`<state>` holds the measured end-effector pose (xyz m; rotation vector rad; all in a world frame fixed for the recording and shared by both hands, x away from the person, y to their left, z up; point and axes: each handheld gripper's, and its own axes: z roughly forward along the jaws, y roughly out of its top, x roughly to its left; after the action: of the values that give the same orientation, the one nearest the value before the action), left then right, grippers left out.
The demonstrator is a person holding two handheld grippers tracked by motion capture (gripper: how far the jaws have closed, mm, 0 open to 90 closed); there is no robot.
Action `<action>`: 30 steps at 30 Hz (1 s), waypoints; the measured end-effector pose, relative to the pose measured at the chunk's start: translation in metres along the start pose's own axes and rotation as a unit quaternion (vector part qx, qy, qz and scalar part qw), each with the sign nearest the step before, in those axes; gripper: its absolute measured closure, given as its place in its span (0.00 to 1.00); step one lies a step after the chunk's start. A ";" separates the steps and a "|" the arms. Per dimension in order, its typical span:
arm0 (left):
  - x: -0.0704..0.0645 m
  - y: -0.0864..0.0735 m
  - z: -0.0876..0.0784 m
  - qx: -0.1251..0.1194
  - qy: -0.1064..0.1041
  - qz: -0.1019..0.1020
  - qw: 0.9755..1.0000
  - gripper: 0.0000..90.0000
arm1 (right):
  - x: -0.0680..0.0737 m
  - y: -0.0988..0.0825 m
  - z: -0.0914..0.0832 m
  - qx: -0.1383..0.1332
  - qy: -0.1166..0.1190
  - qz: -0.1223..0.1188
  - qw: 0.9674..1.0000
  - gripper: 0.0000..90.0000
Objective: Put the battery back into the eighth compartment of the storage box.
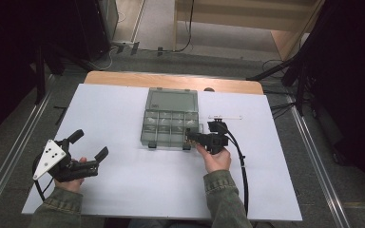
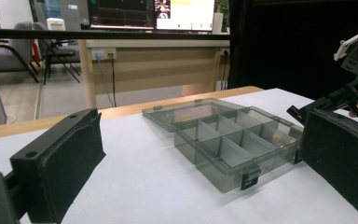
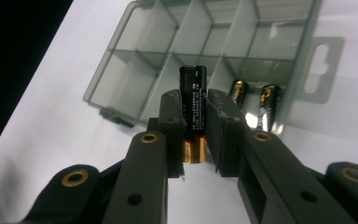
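Looks like battery sorting into a clear grey organizer box (image 1: 170, 124) sitting mid-table with its lid flipped flat open on the far side. Right gripper (image 3: 195, 112) clamped snug on a black-and-copper battery (image 3: 193, 100), jaws pinching its middle so both ends stick out. Probably gripped that way so the battery can drop lengthwise into a cell. Poised right at the box's near right corner, just above the corner compartment. Two more batteries (image 3: 251, 100) already lying side by side in that corner cell of the box, so probably filling the same slot.

Left gripper (image 1: 88, 152) parked well to the left of the box, jaws spread wide with nothing between them, pointed toward the box. Seemingly just kept out of the way, maybe ready to steady the box if it slides. Small white strip (image 1: 225, 116) lying just right of the box, purpose hard to tell.
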<state>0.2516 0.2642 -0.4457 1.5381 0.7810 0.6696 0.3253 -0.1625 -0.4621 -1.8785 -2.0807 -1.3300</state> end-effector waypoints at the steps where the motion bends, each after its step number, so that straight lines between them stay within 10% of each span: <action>1: 0.000 0.000 0.000 0.001 0.000 0.000 1.000 0.00 | -0.001 0.000 0.000 -0.002 -0.001 0.002 1.000 0.87; 12: 0.000 0.000 0.000 0.001 -0.001 0.000 1.000 0.00 | -0.007 0.003 0.009 -0.008 -0.023 0.035 0.999 0.84; 25: -0.001 0.000 0.000 -0.001 0.000 -0.002 1.000 0.00 | -0.003 0.003 -0.001 -0.009 -0.026 -0.026 0.999 0.00; 30: 0.000 0.000 -0.001 -0.002 0.000 -0.003 1.000 0.00 | -0.002 0.000 -0.009 -0.010 -0.033 -0.050 0.998 0.00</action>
<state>0.2508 0.2642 -0.4454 1.5325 0.7828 0.6659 0.3211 -0.1695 -0.4574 -1.8743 -2.2288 -1.3315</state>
